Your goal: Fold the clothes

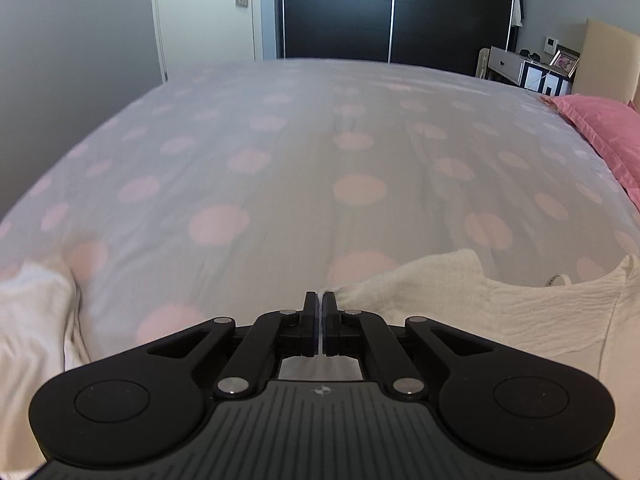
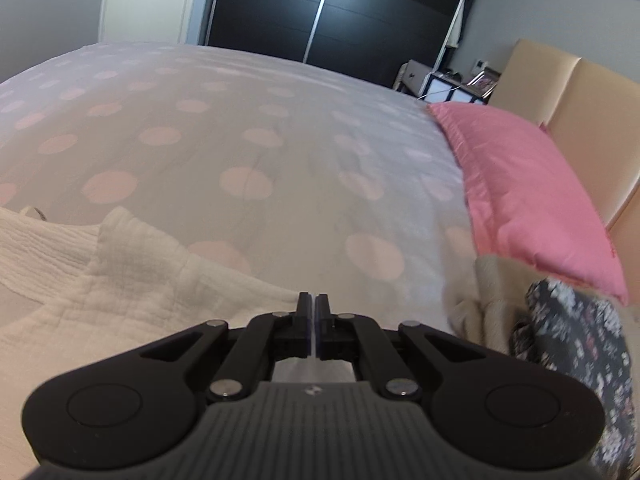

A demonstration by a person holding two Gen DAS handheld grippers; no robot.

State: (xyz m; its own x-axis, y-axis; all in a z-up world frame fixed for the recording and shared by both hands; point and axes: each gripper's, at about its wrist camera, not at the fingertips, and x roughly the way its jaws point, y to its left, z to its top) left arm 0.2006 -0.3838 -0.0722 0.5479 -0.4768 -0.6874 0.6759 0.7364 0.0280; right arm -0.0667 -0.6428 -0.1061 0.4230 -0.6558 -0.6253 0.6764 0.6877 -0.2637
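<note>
A cream-white crinkled top (image 1: 500, 308) lies on the near part of the bed, its neckline and a small label toward the right of the left wrist view. My left gripper (image 1: 322, 300) is shut, and a sliver of the top's edge shows pinched between its tips. In the right wrist view the same top (image 2: 120, 280) spreads from the left up to my right gripper (image 2: 313, 300). This gripper is shut as well, with a thin white strip of the fabric between its jaws. Both held edges are lifted a little off the cover.
The bed cover (image 1: 280, 160) is pale with pink dots. A pink pillow (image 2: 528, 192) lies against a beige headboard (image 2: 580, 96). A heap of beige and dark floral clothes (image 2: 560, 340) sits at the right. Blurred white cloth (image 1: 36, 320) lies at the left. A black wardrobe (image 1: 392, 8) stands behind.
</note>
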